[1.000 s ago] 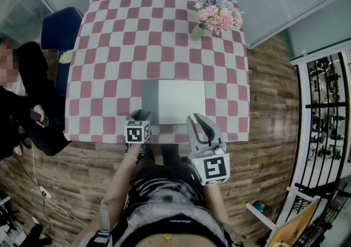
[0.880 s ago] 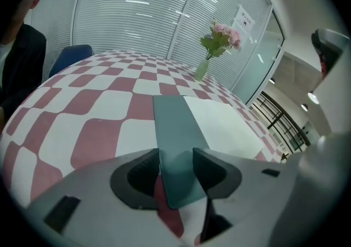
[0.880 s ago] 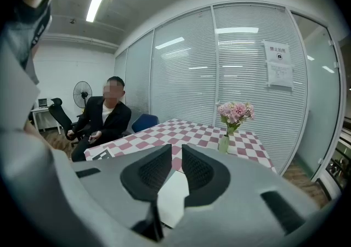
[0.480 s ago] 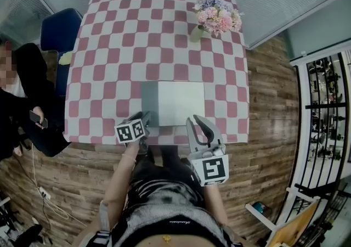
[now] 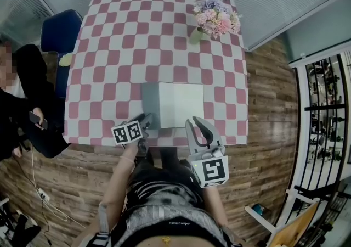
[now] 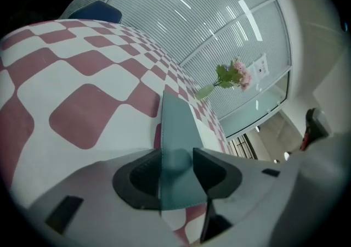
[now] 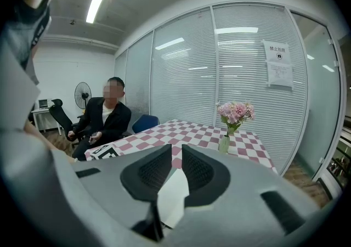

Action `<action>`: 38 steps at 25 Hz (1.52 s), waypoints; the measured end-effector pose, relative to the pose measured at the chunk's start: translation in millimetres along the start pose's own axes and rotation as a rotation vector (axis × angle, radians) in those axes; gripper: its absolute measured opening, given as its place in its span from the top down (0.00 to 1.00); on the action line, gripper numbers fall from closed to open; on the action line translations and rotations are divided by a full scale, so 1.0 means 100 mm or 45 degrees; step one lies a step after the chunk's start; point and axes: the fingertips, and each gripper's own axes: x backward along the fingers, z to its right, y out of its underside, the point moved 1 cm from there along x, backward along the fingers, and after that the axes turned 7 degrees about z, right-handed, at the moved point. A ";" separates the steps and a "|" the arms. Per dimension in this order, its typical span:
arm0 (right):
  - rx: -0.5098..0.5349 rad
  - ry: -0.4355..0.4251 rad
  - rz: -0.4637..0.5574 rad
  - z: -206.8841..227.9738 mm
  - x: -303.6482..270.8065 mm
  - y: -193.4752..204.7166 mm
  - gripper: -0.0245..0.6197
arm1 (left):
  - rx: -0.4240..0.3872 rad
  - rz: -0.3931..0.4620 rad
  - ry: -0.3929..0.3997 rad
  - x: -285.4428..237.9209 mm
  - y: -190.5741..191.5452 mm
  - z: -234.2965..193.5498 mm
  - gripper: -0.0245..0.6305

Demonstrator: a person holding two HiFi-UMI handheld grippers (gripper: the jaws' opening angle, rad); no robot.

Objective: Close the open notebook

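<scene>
1. The open notebook (image 5: pixel 174 104) lies on the checked worktop (image 5: pixel 137 37), at the middle of its near edge, straight in front of the person holding the tools.
2. Its white page (image 5: pixel 181 104) lies flat and takes up the wider, right-hand part. The grey cover (image 5: pixel 149 104) shows as a narrow strip along the page's left side.
3. The left tool (image 5: pixel 145 121) sits at the near left corner of the notebook, with its marker cube (image 5: pixel 130 132) tilted just off the worktop's near edge.
4. In the left gripper view, the left tool (image 6: pixel 176 152) has its jaws standing apart. The cover (image 6: pixel 175 125) rises off the cloth and slants through the gap between them. Its straight edge lies along the left jaw, and the jaws do not pinch it.
5. The right tool (image 5: pixel 193 121) hangs at the near edge, by the notebook's near right corner, with its cube (image 5: pixel 213 170) over the person's lap.
6. In the right gripper view, the right tool (image 7: pixel 176 150) has its jaws only slightly apart and grips nothing. The white page (image 7: pixel 174 194) shows through the narrow gap.
7. A vase of pink flowers (image 5: pixel 215 16) stands near the far right corner of the worktop.
8. A blue chair (image 5: pixel 59 29) stands by the far left corner.
9. A person in dark clothes (image 5: pixel 22 97) sits beyond the left edge.
</scene>
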 end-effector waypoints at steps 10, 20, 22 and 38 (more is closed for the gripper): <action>0.005 0.019 0.059 0.06 0.02 -0.06 0.87 | -0.158 0.133 0.227 0.20 -0.24 0.48 0.71; 0.007 0.041 0.057 0.10 0.10 -0.07 0.87 | -0.405 0.070 0.307 0.22 -0.20 0.95 0.78; 0.005 0.049 0.058 0.11 0.13 -0.06 0.87 | -0.402 0.070 0.300 0.24 -0.21 0.96 0.79; 0.001 0.113 0.121 0.32 0.25 -0.14 0.87 | -0.442 0.040 0.233 0.23 -0.25 1.14 0.93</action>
